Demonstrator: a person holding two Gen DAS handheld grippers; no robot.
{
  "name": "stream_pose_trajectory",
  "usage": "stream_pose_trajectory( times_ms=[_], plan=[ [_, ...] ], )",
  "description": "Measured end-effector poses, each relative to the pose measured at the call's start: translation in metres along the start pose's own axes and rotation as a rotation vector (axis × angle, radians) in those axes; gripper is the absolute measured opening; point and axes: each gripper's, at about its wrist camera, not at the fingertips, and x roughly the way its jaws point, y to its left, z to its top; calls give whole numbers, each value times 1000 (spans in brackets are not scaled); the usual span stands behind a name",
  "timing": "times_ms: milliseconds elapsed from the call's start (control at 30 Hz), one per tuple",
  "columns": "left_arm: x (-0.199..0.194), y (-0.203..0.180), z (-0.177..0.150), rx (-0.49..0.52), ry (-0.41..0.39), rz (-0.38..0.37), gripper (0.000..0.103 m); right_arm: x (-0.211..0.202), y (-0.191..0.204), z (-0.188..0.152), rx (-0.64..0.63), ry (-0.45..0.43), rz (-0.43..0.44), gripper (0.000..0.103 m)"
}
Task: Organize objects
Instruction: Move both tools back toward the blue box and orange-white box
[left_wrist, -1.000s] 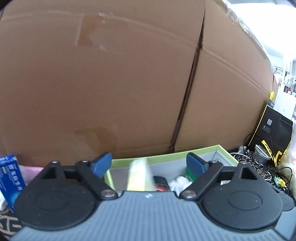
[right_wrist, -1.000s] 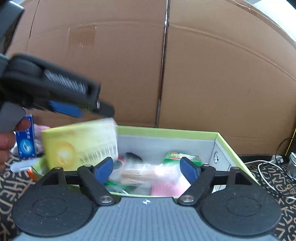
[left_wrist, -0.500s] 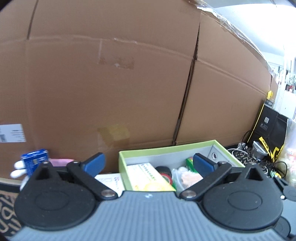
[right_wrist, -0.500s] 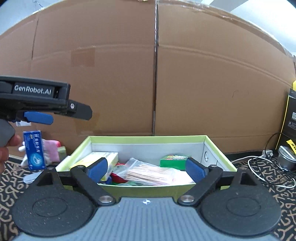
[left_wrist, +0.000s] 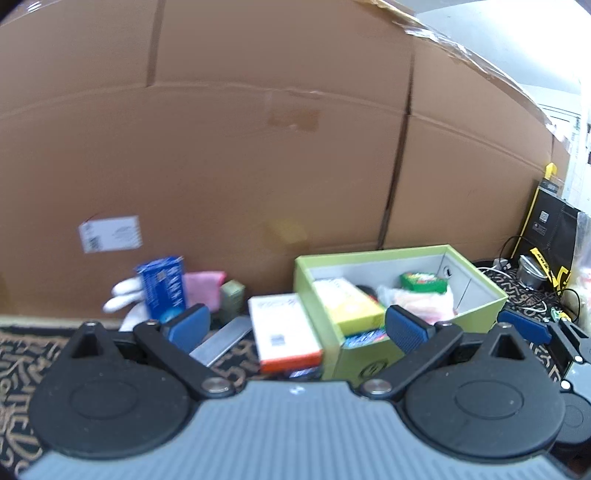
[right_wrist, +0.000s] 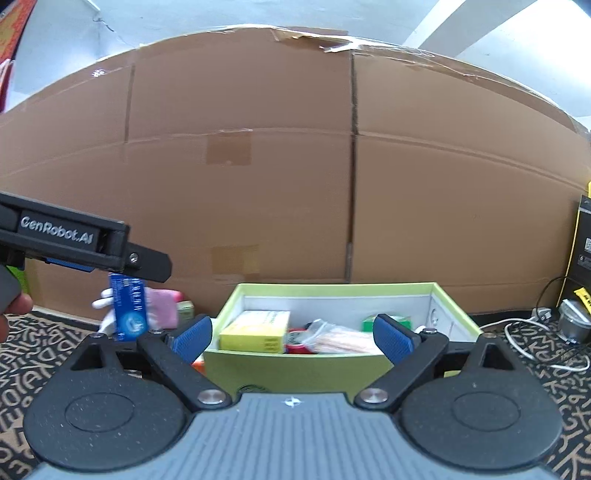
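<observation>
Green box (right_wrist: 295, 369) sits on the patterned mat (right_wrist: 37, 354), against the big cardboard wall (right_wrist: 295, 184). In your right wrist view its long axis runs left-right, parallel to the wall, open top up. Inside: yellow carton (right_wrist: 255, 332) at the left end, lying flat with its long side roughly along the box; clear bag (right_wrist: 340, 338) mid; small green pack (right_wrist: 369, 323) toward the right end.

Just left of the box: white-and-orange carton (left_wrist: 282, 332), flat, long axis pointing from you toward the wall. Further left, blue pack (left_wrist: 162, 288) stands upright, pink cloth (left_wrist: 203, 290) behind it.

Your left gripper (left_wrist: 295, 328): jaws spread full, nothing between them. Right gripper (right_wrist: 291, 338): jaws wide and empty, box in line beyond them, no contact.
</observation>
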Motion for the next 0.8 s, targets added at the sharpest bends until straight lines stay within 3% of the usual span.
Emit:
stream_pose_trajectory(
  times_ms=[267,500,667,800],
  plan=[
    [-21,43,-38,-48,48,60,103,3,29,-22,10,59,65,97],
    [-14,79,-56,-140,102,61,103,38,63,-33,-17,142,154,74],
    [-7,94,-55,-153,97,61,103,69,85,-33,-43,183,205,71],
    [4,99,-56,-133,103,69,103,92,93,-33,-58,187,177,71]
  ],
)
